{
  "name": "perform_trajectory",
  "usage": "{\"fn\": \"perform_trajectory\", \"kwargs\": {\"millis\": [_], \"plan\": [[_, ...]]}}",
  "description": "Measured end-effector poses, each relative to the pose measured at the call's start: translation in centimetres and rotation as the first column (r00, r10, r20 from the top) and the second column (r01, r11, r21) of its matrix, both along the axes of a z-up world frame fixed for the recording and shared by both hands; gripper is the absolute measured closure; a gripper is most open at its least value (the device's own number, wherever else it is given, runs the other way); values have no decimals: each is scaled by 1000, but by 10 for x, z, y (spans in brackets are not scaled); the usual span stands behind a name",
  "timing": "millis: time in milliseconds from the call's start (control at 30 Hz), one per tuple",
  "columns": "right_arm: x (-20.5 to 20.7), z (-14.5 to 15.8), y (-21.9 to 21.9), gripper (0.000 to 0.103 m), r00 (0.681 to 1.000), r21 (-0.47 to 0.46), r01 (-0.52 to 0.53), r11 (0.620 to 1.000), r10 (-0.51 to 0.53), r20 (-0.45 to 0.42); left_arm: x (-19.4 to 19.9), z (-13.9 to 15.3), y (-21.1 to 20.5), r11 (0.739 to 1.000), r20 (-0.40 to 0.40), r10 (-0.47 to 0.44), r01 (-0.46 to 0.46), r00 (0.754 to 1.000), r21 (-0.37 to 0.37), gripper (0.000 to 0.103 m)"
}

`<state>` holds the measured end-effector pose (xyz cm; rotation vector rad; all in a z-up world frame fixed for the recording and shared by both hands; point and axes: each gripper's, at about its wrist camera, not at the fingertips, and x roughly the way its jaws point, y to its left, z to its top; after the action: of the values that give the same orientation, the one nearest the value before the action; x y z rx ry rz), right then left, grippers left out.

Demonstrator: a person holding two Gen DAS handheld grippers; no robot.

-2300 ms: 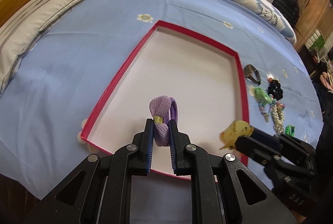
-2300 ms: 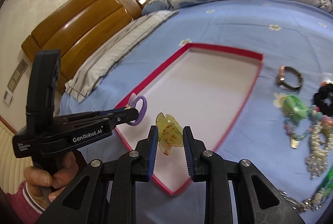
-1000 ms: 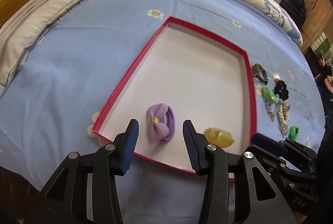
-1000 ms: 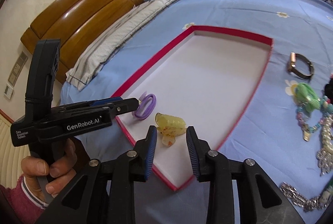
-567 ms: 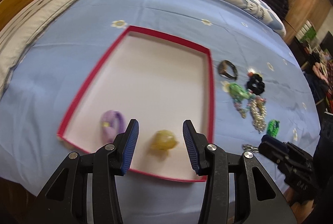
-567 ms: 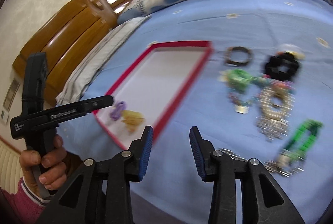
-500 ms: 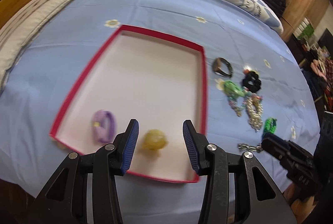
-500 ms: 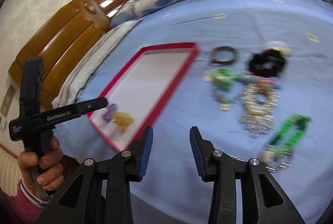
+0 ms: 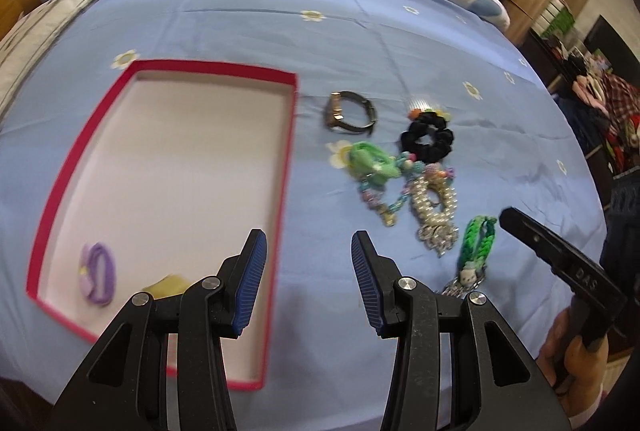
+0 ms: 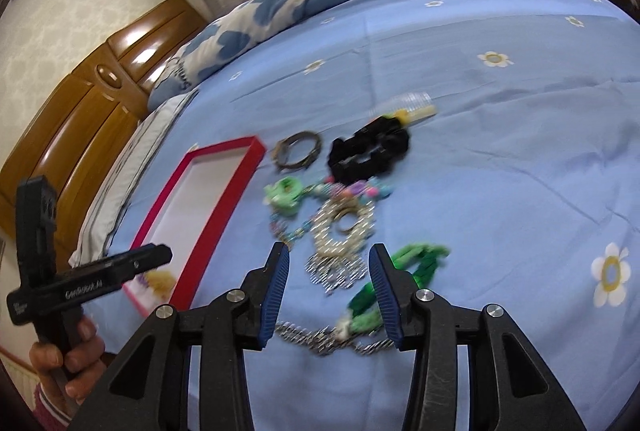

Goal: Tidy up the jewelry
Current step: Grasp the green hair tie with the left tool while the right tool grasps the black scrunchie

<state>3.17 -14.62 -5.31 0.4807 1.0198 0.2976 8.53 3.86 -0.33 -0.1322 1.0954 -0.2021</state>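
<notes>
Your left gripper [image 9: 306, 267] is open and empty; your right gripper's [image 10: 328, 289] empty jaws are opening. The chain [image 10: 320, 337] touches the green braid [image 10: 416, 263], so one may drag the other.

Jewelry pile [image 9: 416, 183] right of tray [image 9: 288, 135]

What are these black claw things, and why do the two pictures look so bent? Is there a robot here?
No robot: a person holds a hand tool in each hand, each with a wide-angle camera looking along its two fingers. One picture comes from the left gripper, one from the right gripper. Neither holds anything; the right one's fingers are opening. On the blue bedsheet lies a red tray containing a purple hair tie and a yellow clip. Beside it wait a watch, a black scrunchie, bead strings and a green braided bracelet.
</notes>
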Motion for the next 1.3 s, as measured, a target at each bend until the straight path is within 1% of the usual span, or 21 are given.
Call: {"fn": "perform_trajectory", "kwargs": {"millis": [167,433,667,767,800,833,867,900,933,1033,1167,1300], "plan": [[21,-7,-12,59,999,-2,29,1000,-29,-14,21,-7,-20,999,-30,-27,27,999,-20,60],[62,-22,-22,59,998,3,51,999,-50,-40,61,-23,-44,999,-68,-46,45,997,-20,60],[99,-49,-19,59,994,6,60,998,-59,-96,92,-49,-54,998,-126,-57,54,990,-29,60],[109,-61,-16,59,992,7,54,998,-53,-117,102,-56,-55,997,-142,-60,52,988,-55,60],[111,-64,-15,60,991,8,53,999,-52,-124,104,-56,-55,997,-141,-60,53,988,-55,63],[113,-68,-15,65,990,6,54,999,-52,-132,105,-56,-56,997,-138,-62,55,988,-53,71],[114,-70,-15,76,990,5,53,999,-51,-134,106,-57,-57,997,-135,-66,60,989,-53,78],[114,-74,-14,83,989,-2,51,999,-51,-138,106,-57,-57,996,-134,-73,66,988,-56,89],[114,-74,-14,90,989,-1,51,999,-51,-138,106,-57,-58,996,-132,-79,71,988,-58,91],[107,-70,-20,93,991,7,68,998,-67,-118,102,-51,-55,995,-110,-82,76,991,-61,95],[98,-55,-31,94,993,33,94,995,-92,-79,94,-39,-43,993,-87,-72,64,994,-98,96],[86,-32,-36,94,995,64,100,993,-98,-37,77,-20,-26,990,-51,-54,47,997,-134,96]]}}
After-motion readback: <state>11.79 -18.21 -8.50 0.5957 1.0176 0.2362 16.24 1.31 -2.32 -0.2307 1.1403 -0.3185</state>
